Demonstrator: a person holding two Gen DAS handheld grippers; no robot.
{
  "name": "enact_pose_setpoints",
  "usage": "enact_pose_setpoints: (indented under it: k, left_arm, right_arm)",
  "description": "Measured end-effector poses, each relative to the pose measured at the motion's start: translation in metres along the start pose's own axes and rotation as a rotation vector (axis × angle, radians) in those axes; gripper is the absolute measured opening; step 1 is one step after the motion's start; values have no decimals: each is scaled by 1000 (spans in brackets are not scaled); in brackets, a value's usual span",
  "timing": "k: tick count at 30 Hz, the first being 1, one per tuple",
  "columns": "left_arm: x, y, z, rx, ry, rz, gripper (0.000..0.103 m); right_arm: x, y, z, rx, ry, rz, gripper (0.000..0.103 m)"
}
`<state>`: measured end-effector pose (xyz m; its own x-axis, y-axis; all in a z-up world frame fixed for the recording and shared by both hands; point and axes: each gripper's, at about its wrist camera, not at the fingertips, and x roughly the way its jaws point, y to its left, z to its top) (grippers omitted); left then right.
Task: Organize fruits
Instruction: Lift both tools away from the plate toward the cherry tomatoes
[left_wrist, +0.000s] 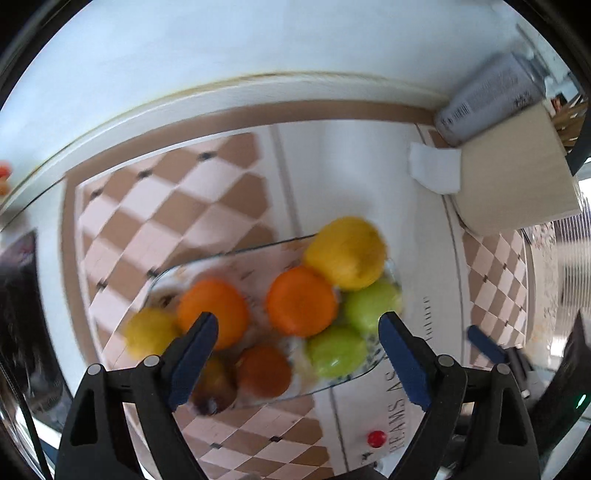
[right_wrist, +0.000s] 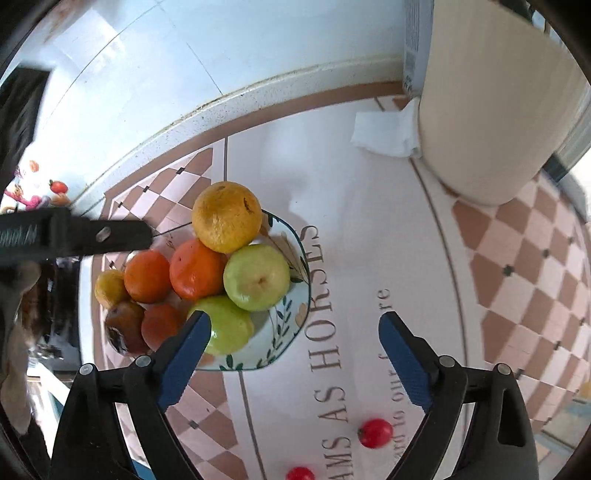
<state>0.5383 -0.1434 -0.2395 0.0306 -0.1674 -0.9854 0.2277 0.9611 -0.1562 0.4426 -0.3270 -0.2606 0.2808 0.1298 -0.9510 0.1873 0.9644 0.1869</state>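
— Both hand-held grippers are empty: your left hand-held gripper (left_wrist: 297, 325) gapes wide over the plate (right_wrist: 291, 350), and your right hand-held gripper (right_wrist: 295, 325) stands just as wide beside it.

— And the fruit?

— Heaped on the plate, on the table (right_wrist: 369, 240). Two small red fruits (right_wrist: 375, 432) lie apart.

— The risk?

— Brush the top yellow fruit (right_wrist: 227, 216) and it will likely roll off. Chasing the red ones, you could nudge them away.
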Motion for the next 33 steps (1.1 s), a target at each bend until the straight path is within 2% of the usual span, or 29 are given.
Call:
enact_pose_setpoints:
  k: [6, 11, 20, 24, 33]
  left_arm:
    - [-28, 32, -49, -72, -118, 113, 89]
    - [-47, 34, -83, -84, -189, 158, 89]
    - [-93, 30, -145, -120, -328, 172, 89]
    - [-117, 28, -179, -141, -392, 216, 89]
    - [-161, 22, -235, -153, -492, 216, 89]
  right_arm:
    - [-23, 16, -14, -58, -47, -48, 94]
    - [-44, 28, -24, -85, -83, -51, 94]
    - [-105, 48, -58, -122, -164, -46, 94]
    - [-134, 55, -78, -138, -206, -40, 94]
    - [-198, 67, -126, -157, -283, -7, 94]
